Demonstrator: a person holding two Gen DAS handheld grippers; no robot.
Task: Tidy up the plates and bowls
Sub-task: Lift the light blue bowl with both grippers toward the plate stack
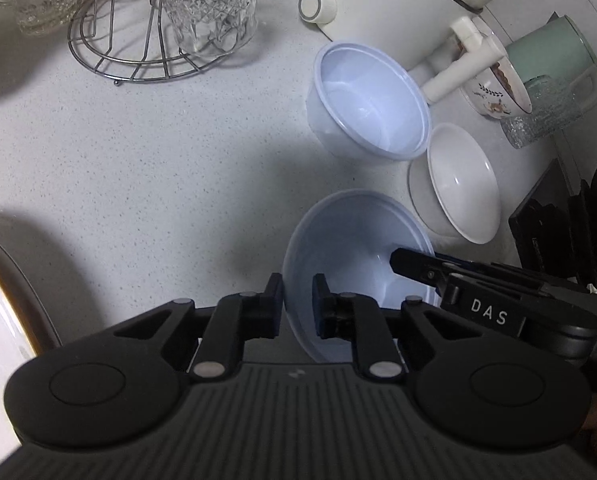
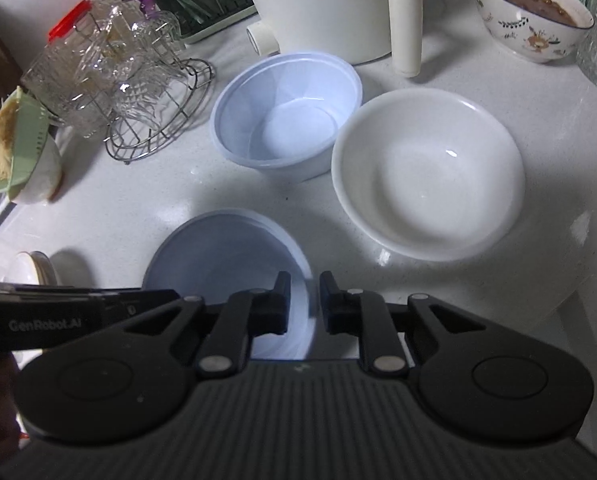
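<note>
A pale blue plastic bowl (image 1: 350, 236) (image 2: 222, 252) is held over the counter between both grippers. My left gripper (image 1: 298, 300) straddles its left rim with a narrow gap. My right gripper (image 2: 304, 300) straddles its right rim the same way; its finger also shows in the left wrist view (image 1: 414, 264). A second pale blue bowl (image 1: 370, 100) (image 2: 286, 116) stands farther back. A white ceramic bowl (image 1: 462, 184) (image 2: 426, 172) stands beside it on the right.
A wire rack with glass cups (image 1: 158, 20) (image 2: 138, 92) stands at the back left. A white appliance (image 2: 322, 4), a floral bowl with food (image 2: 534, 8), a green mug (image 1: 554, 52) and a gold-rimmed plate (image 1: 2, 320) ring the speckled counter (image 1: 138, 160).
</note>
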